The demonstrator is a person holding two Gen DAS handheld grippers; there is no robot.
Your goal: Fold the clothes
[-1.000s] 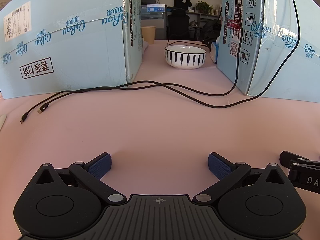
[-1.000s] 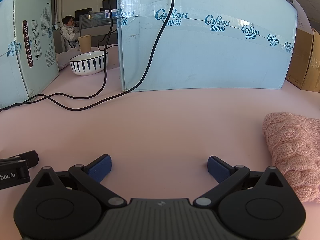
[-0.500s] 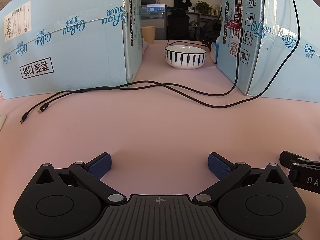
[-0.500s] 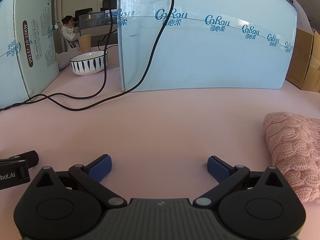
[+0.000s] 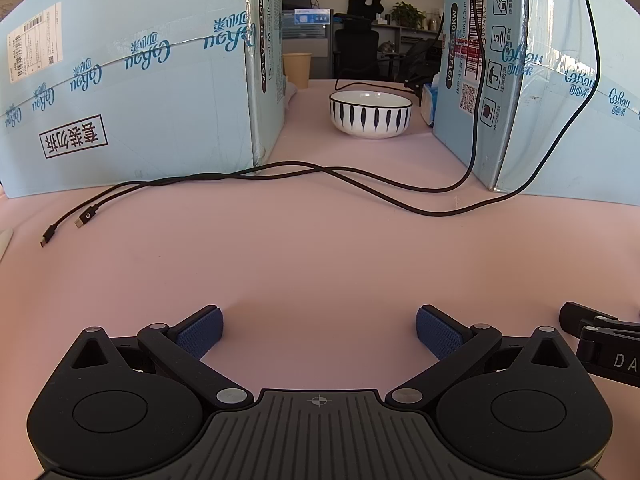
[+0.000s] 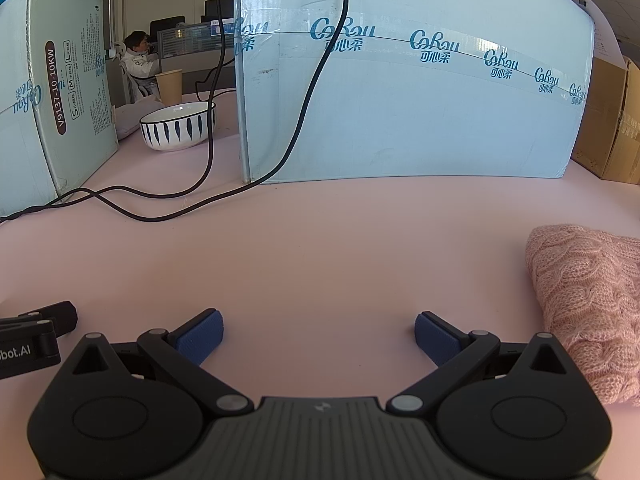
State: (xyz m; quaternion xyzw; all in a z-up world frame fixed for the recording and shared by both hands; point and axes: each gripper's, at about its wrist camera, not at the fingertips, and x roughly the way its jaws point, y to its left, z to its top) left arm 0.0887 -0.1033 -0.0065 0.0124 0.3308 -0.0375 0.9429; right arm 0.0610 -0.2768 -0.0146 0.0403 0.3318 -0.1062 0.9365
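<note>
Sweater (image 6: 588,300): pink cable-knit, bunched into a thick folded bundle. It lies flat on the pink table (image 6: 320,248) at the right edge of the right wrist view, partly cut off.

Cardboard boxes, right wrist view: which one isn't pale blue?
The brown box at the far right edge; plain, no visible print. The other two boxes are pale blue with teal lettering.

Pretty bright daylight on my pink table (image 5: 320,256), soft shadows under my pads (image 5: 200,332). Fisheye bends the blue boxes (image 6: 400,120) hard at the edges; corners go black.
</note>
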